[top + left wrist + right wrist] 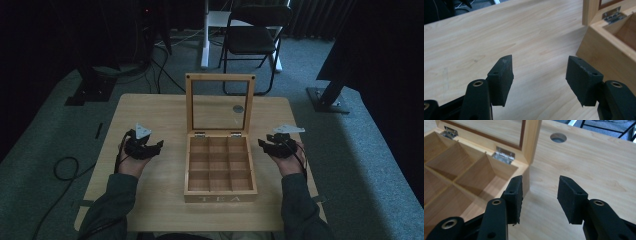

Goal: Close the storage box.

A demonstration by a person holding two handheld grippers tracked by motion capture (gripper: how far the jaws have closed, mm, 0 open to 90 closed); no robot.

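1. Cable [62, 167] lies in a loop on the grey floor [30, 150], left of the desk [150, 110].
2. Left gripper [159, 145] is held in the person's left hand [132, 162] above the left part of the desk, and it points toward the box [220, 192]. It is near the box but apart from it.
3. In the left gripper view, the gripper [540, 72] has its two black jaws wide apart. Only bare desk wood [499, 37] is seen between them, so it holds nothing. The left wall of the box [604, 57] is just to the right of the right jaw, and a metal hinge [614, 15] shows above it.
4. Box stands in the middle of the desk, between the two grippers. It is wooden, with nine empty compartments in three rows, and the word TEA is on its front wall.
5. Lid [189, 105] of the box is open and stands upright at the back edge. It is a wooden frame with a clear pane.
6. Round hole [238, 108] in the desk is seen through the pane, behind the box.
7. Right gripper [261, 144] is held in the right hand [290, 160] above the right part of the desk, and it also points toward the box without touching it.
8. In the right gripper view, the gripper [540, 192] has its jaws moderately apart, narrower than the left one, with nothing between them. The back right corner of the box [524, 173] is just behind its left jaw, next to a hinge [504, 155].
9. Chair [252, 40] stands on the floor behind the desk.
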